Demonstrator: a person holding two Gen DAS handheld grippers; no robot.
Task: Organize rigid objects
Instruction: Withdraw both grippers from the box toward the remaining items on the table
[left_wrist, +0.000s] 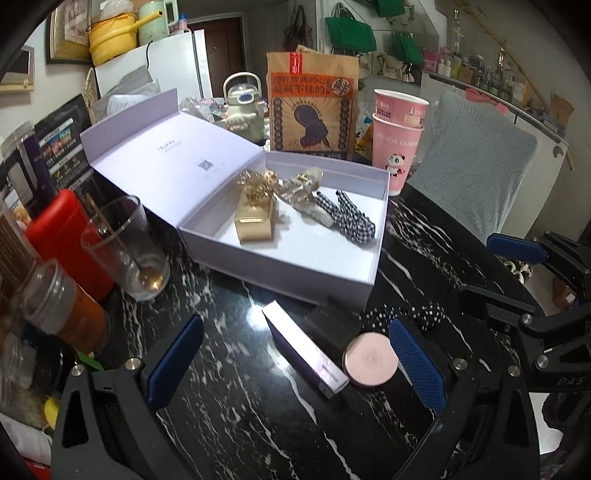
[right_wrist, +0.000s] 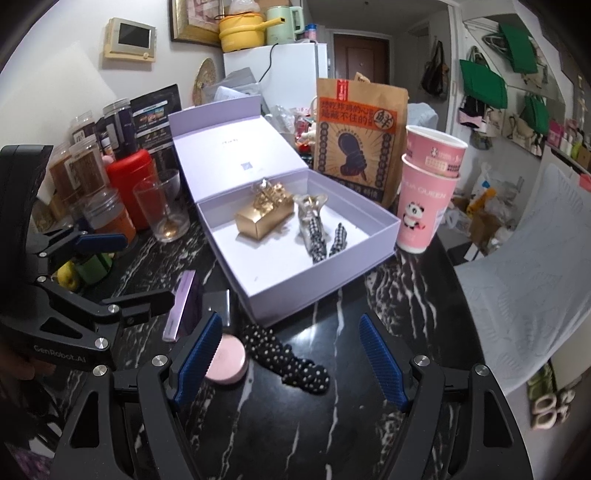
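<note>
An open lilac box (left_wrist: 280, 266) (right_wrist: 317, 288) sits mid-table and holds a gold box (left_wrist: 255, 221) (right_wrist: 264, 218), a silver hair claw (left_wrist: 306, 195) (right_wrist: 310, 210) and checked hair ties (left_wrist: 351, 218) (right_wrist: 325, 240). In front of it lie a long purple box (left_wrist: 306, 350) (right_wrist: 184, 310), a round pink compact (left_wrist: 371, 363) (right_wrist: 229, 358) and a black dotted scrunchie (left_wrist: 402, 314) (right_wrist: 291, 362). My left gripper (left_wrist: 295, 354) is open around the purple box and compact. My right gripper (right_wrist: 291, 365) is open around the scrunchie.
On the black marble table (left_wrist: 229, 406) stand a glass with a spoon (left_wrist: 129, 247) (right_wrist: 166, 206), a red container (left_wrist: 66, 232) (right_wrist: 129, 184), spice jars (left_wrist: 62, 306), a brown paper bag (left_wrist: 314, 103) (right_wrist: 362, 140) and stacked pink cups (left_wrist: 397, 144) (right_wrist: 428, 188). A cushioned chair (left_wrist: 476, 162) stands right.
</note>
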